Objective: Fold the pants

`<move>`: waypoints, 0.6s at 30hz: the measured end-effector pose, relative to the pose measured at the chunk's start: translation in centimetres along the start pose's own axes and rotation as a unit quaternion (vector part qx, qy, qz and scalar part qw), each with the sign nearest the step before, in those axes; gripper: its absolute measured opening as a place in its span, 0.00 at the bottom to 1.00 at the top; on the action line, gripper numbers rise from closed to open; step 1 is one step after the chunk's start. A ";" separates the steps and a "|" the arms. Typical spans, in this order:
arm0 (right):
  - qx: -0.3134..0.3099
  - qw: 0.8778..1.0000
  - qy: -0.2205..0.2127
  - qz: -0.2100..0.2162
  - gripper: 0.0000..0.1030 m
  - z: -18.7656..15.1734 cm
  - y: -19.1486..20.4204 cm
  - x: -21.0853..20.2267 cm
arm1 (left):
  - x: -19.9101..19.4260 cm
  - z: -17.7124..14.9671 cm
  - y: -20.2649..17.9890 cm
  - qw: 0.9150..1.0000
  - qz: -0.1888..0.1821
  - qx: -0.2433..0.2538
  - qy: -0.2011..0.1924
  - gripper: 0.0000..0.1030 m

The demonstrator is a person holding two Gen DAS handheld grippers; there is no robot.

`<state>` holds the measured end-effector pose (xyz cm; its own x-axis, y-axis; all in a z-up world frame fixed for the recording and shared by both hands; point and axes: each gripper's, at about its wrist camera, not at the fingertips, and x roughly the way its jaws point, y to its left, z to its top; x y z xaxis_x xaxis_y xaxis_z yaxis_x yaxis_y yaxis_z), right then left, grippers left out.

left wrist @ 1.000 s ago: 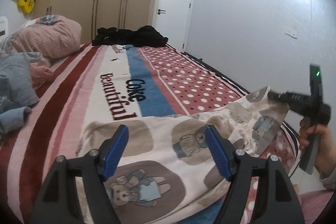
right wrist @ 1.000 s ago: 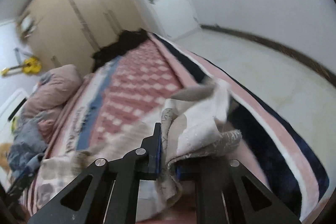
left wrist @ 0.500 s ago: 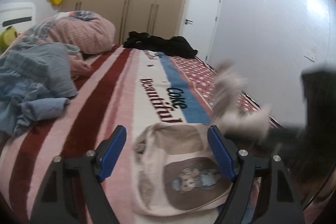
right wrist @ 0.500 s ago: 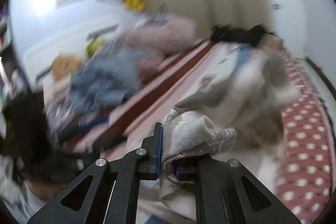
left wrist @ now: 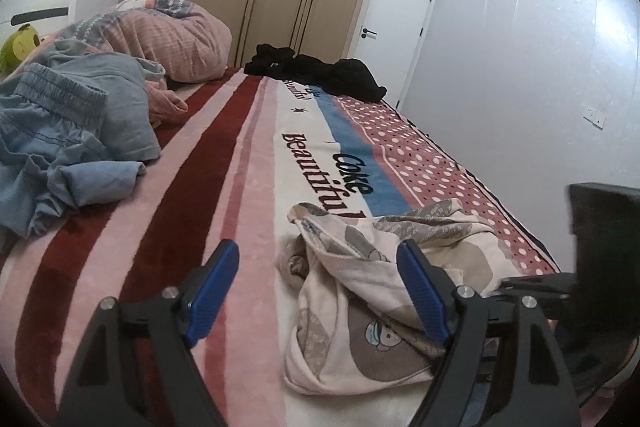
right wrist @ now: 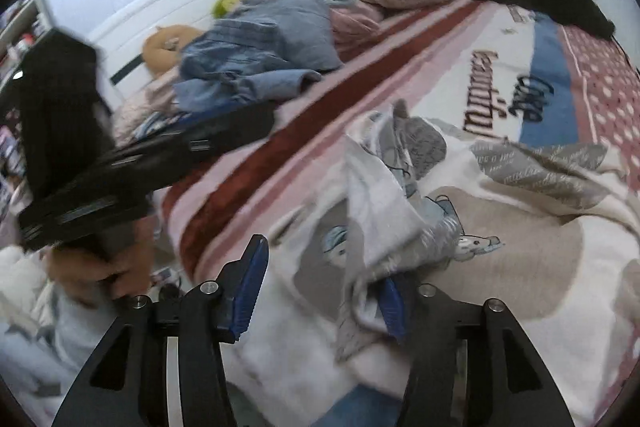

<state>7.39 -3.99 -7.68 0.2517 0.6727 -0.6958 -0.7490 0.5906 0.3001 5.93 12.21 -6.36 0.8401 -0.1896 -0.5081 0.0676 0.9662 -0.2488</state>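
1. The pants [left wrist: 360, 307], cream fleece printed with cartoon bears in brown ovals, lay bunched on the near end of the striped blanket [left wrist: 224, 187], at about 5 o'clock in the left wrist view.
2. In that view the heap's long axis ran roughly from 6 o'clock toward 2 o'clock, with a rumpled fold rising at its far edge just below the "Beautiful" lettering. Which end was the waist could not be told.
3. The left gripper [left wrist: 326, 299] stood with its blue-padded fingers spread wide and nothing between them; the left finger was over bare blanket, and the right finger overlapped the pants.
4. The right gripper [right wrist: 320, 291] was also spread apart. A raised flap of the pants [right wrist: 500, 247] lay against its right finger and partly covered the pad; the left finger was free of it, so it clamped nothing.
5. In the right wrist view the flap stood up toward 12 o'clock, and the rest of the cloth spread toward 3 o'clock.
6. A blue denim pile [left wrist: 60, 131] sat at 9 o'clock, well apart from the pants, with a pink quilt [left wrist: 168, 43] beyond it.
7. Black clothing [left wrist: 316, 75] lay at the far end of the bed near 12 o'clock.
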 end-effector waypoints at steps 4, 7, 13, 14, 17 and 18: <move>0.001 1.000 -0.024 -0.020 0.47 0.1 -0.8 -3.0 | 0.5 0.3 -1.0 0.999 -0.033 -0.004 0.011 0.76; 0.028 0.994 -0.047 -0.095 0.50 -0.2 -2.8 -5.1 | 0.9 0.3 -2.8 0.998 -0.054 0.009 0.019 0.77; 0.100 0.962 -0.080 -0.242 0.51 -2.1 -8.0 -8.3 | 2.8 -1.1 -7.9 0.995 -0.054 0.067 0.047 0.83; 0.127 0.959 -0.085 -0.238 0.51 -2.5 -9.0 -8.8 | 3.3 -1.6 -8.8 0.994 -0.038 0.085 0.053 0.83; 0.170 0.955 -0.093 -0.225 0.51 -3.1 -10.8 -9.4 | 4.2 -2.9 -10.4 0.990 0.054 0.126 0.043 0.83; 0.168 0.955 -0.091 -0.226 0.52 -3.3 -11.0 -9.4 | 4.3 -3.1 -10.4 0.988 0.075 0.129 0.038 0.82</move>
<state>11.29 -18.25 -6.61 0.6280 0.3625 -0.6887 -0.3070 0.9285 0.2087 7.16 0.80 -8.55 0.8093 -0.0437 -0.5857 0.0886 0.9949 0.0481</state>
